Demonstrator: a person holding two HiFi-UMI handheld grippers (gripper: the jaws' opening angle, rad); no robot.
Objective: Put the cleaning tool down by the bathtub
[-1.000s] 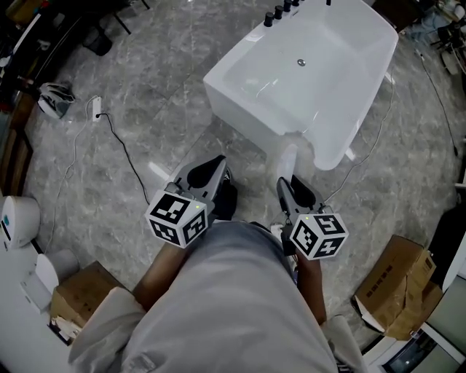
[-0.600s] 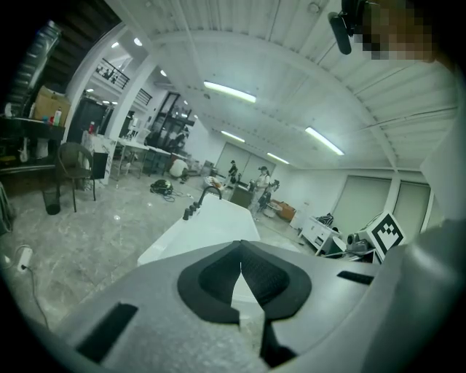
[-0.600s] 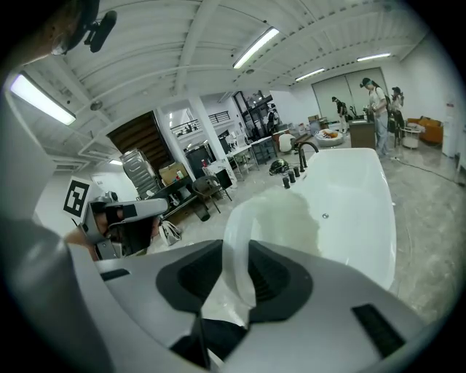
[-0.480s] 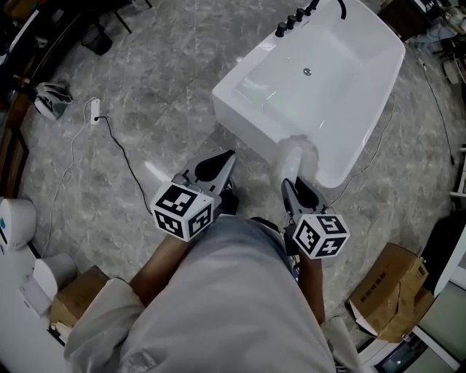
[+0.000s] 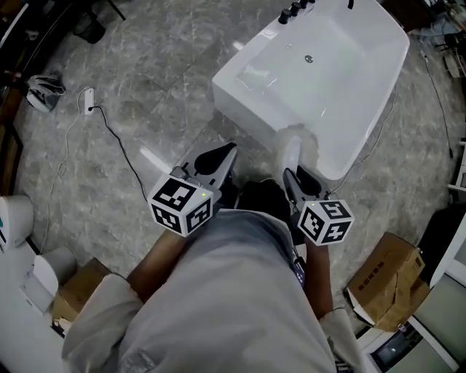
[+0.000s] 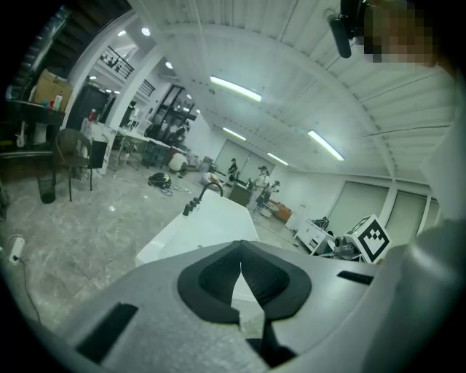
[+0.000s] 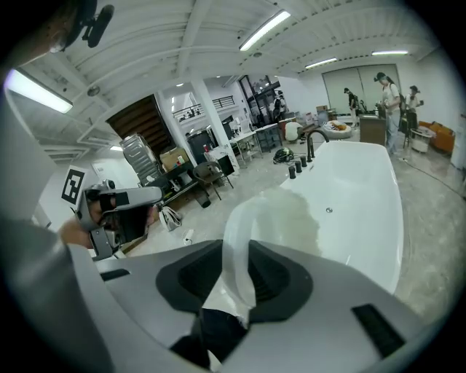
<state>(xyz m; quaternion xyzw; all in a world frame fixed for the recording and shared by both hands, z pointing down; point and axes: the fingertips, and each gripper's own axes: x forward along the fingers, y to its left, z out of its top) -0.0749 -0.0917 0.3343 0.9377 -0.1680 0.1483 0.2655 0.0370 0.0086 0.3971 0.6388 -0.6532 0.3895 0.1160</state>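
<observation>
The white bathtub stands on the grey marble floor at the upper right of the head view. My right gripper is shut on the curved translucent handle of the white cleaning tool. The tool's fluffy head rests against the tub's near end. In the right gripper view the handle rises from between the pads toward the bathtub. My left gripper hangs beside it on the left, a little short of the tub, shut and empty. The left gripper view shows its pads meeting, with the bathtub beyond.
A black cable and a white power strip lie on the floor to the left. Cardboard boxes sit at the lower right and lower left. A black faucet stands on the tub's far rim. A thin cord runs along the tub's right side.
Both grippers have moved forward toward the bathtub. The tool's fluffy head has come up against the tub's near end. Neither gripper's jaws have changed.
</observation>
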